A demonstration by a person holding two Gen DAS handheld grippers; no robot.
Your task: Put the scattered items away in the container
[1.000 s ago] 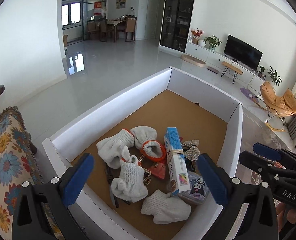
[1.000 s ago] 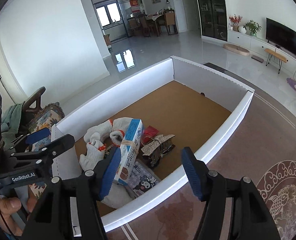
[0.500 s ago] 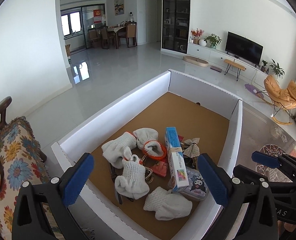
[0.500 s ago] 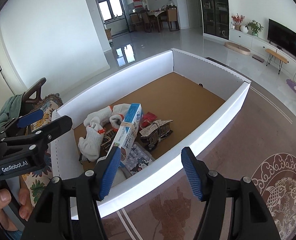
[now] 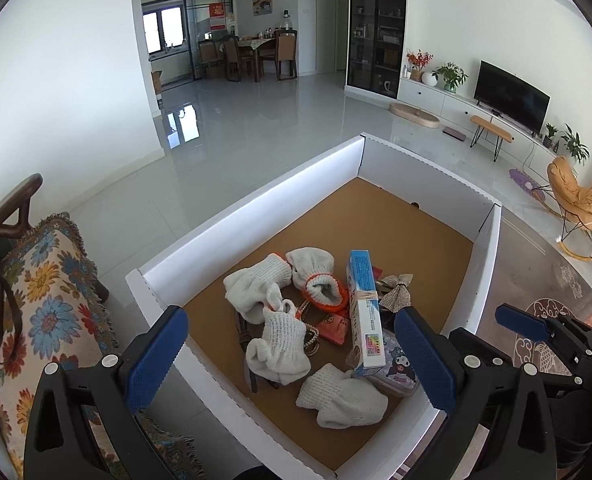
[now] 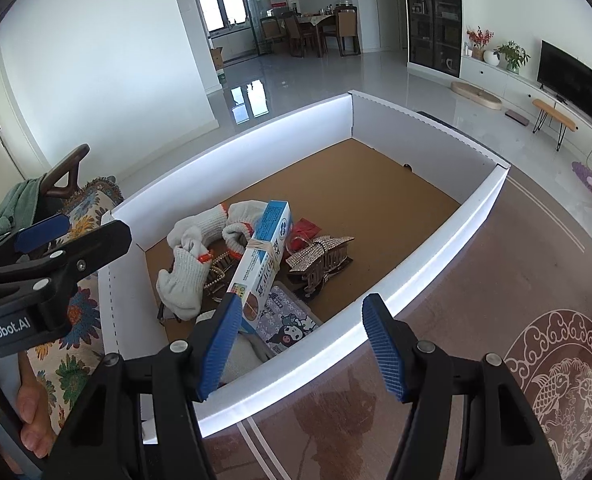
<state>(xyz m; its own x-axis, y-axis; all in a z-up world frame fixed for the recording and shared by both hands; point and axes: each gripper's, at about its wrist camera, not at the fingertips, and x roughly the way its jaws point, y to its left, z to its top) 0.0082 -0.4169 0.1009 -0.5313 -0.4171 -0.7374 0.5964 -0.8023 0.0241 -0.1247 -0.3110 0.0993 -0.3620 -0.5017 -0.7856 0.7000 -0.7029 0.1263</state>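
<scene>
A white-walled box (image 5: 255, 208) with a brown cardboard floor holds the items at its near end: several white knit gloves with orange cuffs (image 5: 255, 292), a long blue-and-white carton (image 5: 362, 312), a sparkly bow clip (image 5: 396, 292), a red packet (image 5: 334, 326) and a cartoon pouch (image 5: 396, 364). My left gripper (image 5: 291, 360) hangs open over the box's near corner with nothing in it. My right gripper (image 6: 302, 344) is open and empty just outside the box's near wall (image 6: 436, 276). The carton (image 6: 263, 256), gloves (image 6: 183, 280) and bow clip (image 6: 320, 260) lie beyond it.
A floral-covered sofa (image 5: 43, 300) sits left of the box. The box rests on a brown table with a fish pattern (image 6: 556, 380). A person's hand (image 6: 27, 420) holds the left gripper (image 6: 43, 240). An orange rocking chair (image 5: 580, 200) stands at far right.
Both views have tilted up and drawn back a little, so the box sits lower in the frame. The items inside have not moved, and both grippers stay as wide as before.
</scene>
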